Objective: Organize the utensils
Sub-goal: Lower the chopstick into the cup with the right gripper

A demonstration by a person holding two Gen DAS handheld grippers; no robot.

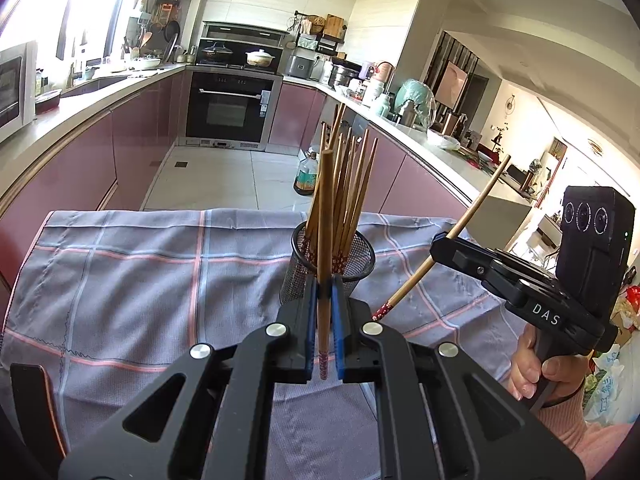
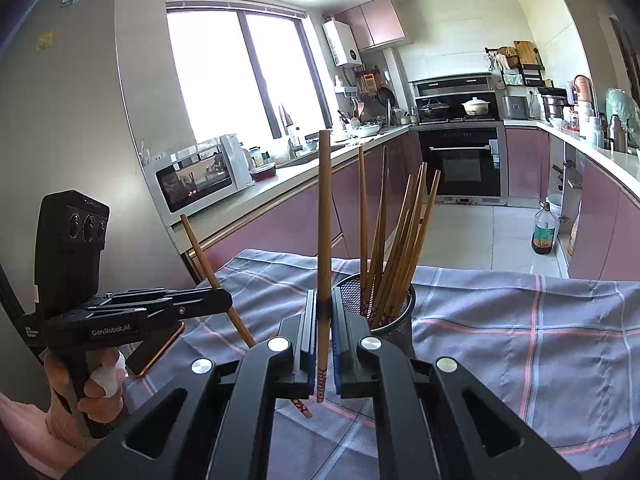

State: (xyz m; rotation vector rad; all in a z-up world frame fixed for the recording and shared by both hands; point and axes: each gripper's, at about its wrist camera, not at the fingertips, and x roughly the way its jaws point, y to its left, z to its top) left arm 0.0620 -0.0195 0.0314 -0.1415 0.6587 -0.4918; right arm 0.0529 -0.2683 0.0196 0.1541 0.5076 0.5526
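Observation:
A black mesh holder (image 1: 356, 260) stands on the checked cloth (image 1: 160, 280) and holds several brown chopsticks (image 1: 348, 184). It also shows in the right wrist view (image 2: 396, 320). My left gripper (image 1: 325, 292) is shut on one chopstick (image 1: 325, 240), held upright just in front of the holder. My right gripper (image 2: 324, 304) is shut on another chopstick (image 2: 325, 220), upright, left of the holder. In the left wrist view the right gripper (image 1: 444, 240) holds its chopstick (image 1: 472, 216) tilted to the right of the holder. In the right wrist view the left gripper (image 2: 224, 300) holds its chopstick (image 2: 204, 252) tilted.
The table's far edge (image 1: 240, 212) drops to a tiled kitchen floor. A phone (image 2: 160, 348) lies on the cloth at the left. Pink cabinets, an oven (image 1: 228, 108) and an oil bottle (image 2: 544, 232) stand beyond.

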